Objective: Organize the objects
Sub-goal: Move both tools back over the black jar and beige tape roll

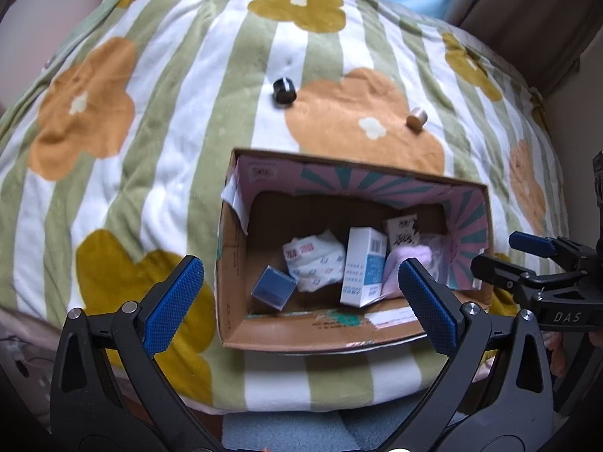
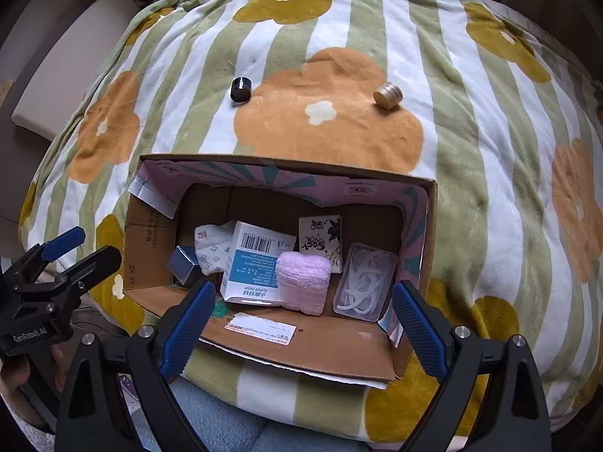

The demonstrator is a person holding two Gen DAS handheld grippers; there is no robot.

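A flowered, green-striped blanket [image 2: 471, 143] covers a soft, rounded cushion and serves as the work surface, which is probably why everything on it sits slightly tilted in the plush.

Near the front edge sits an open cardboard box [image 2: 301, 342], its flaps folded inward so the mouth stays clear for dropping things in. It acts as the collecting bin: already inside lie a white and blue carton [image 2: 256, 263], a pink towel [image 2: 303, 282] leaning on it, a clear plastic case of white picks [image 2: 363, 282] against the right wall, a small black-and-white pack [image 2: 320, 237] at the back, a patterned tissue pack [image 2: 213, 248] and a little blue box [image 2: 184, 263] in the left corner. They are packed loosely, touching one another, not stacked.

Two small pieces are still outside the box, well beyond its far wall: a black cap [image 2: 239, 89] on a white stripe and a tan wooden cylinder [image 2: 387, 95] on the orange flower. Judging from this, they are what remains to gather.

The left gripper [image 1: 297, 297] hovers over the near-left part of the box with its jaws spread wide and nothing between them. The right gripper [image 2: 301, 324] hangs over the near rim, likewise wide apart and empty. Both look ready to reach forward, each for the piece on its own side.
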